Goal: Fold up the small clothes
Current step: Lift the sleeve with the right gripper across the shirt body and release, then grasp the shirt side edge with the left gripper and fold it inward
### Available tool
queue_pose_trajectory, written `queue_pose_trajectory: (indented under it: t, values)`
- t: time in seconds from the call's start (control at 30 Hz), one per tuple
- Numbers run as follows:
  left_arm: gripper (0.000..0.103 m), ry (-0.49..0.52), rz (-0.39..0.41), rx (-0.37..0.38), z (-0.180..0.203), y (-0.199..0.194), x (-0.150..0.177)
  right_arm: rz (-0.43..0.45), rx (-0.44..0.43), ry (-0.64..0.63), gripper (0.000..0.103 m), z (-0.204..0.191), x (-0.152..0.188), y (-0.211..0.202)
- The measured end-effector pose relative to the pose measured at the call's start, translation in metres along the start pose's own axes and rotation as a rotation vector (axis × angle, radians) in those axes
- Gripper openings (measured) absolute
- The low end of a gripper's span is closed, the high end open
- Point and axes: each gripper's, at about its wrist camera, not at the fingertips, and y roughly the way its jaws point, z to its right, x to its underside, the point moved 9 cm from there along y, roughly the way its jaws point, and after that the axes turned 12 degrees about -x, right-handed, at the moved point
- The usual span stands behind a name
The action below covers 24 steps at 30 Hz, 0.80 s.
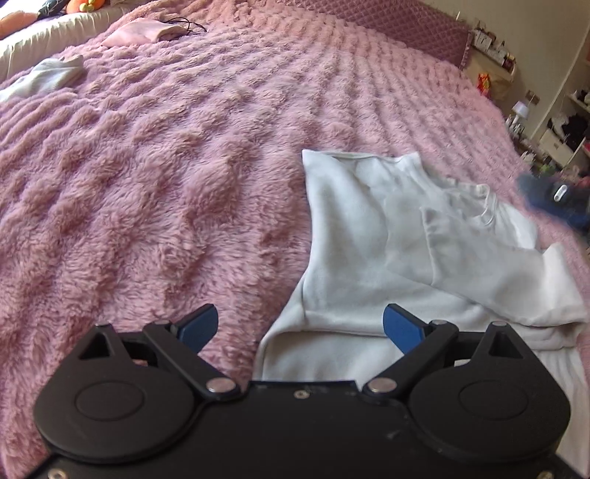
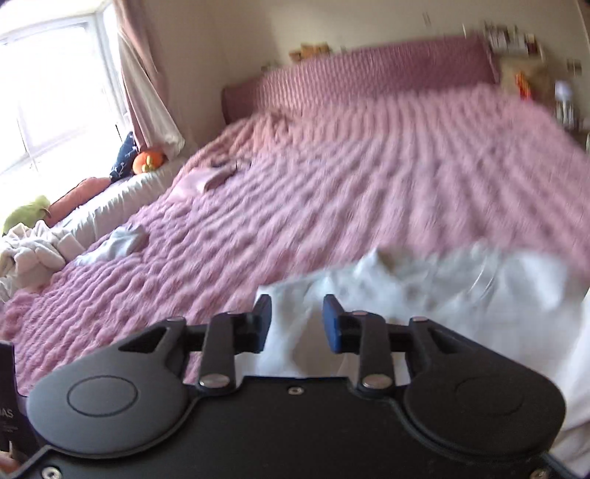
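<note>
A small white garment [image 1: 387, 235] lies partly folded on the fluffy pink blanket [image 1: 166, 165], one sleeve laid across its body. My left gripper [image 1: 300, 326] is wide open and empty, just above the garment's near left edge. In the left wrist view the right gripper [image 1: 560, 197] is a blurred dark blue shape at the garment's far right. In the right wrist view, which is motion-blurred, my right gripper [image 2: 297, 318] is open with a modest gap, above the garment's [image 2: 442, 291] near edge, holding nothing.
A folded pale garment [image 1: 48, 75] and a pink one [image 1: 143, 31] lie at the bed's far left. A heap of unfolded clothes [image 2: 29, 254] sits by the window side. The pink headboard [image 2: 368, 77] and cluttered shelves [image 1: 560, 121] stand beyond the bed.
</note>
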Motion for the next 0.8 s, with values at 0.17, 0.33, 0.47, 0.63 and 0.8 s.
queue_pose_trajectory:
  t: [0.17, 0.33, 0.47, 0.63, 0.8]
  values:
    - [0.1, -0.107, -0.002, 0.147, 0.02, 0.005, -0.008, -0.013, 0.095, 0.054, 0.031, 0.046, 0.015, -0.025]
    - [0.089, -0.205, -0.051, 0.28, 0.059, 0.022, -0.013, 0.012, 0.279, 0.128, 0.042, 0.128, 0.017, -0.088]
    - [0.082, -0.25, -0.109, 0.296, 0.084, 0.048, -0.014, 0.031, 0.405, 0.181, 0.042, 0.184, 0.024, -0.129]
    - [0.069, -0.305, -0.134, 0.277, 0.098, 0.077, -0.019, 0.031, 0.453, 0.224, 0.042, 0.218, 0.036, -0.147]
    - [0.028, -0.31, -0.137, 0.257, 0.108, 0.095, -0.029, 0.021, 0.47, 0.23, 0.043, 0.232, 0.047, -0.15]
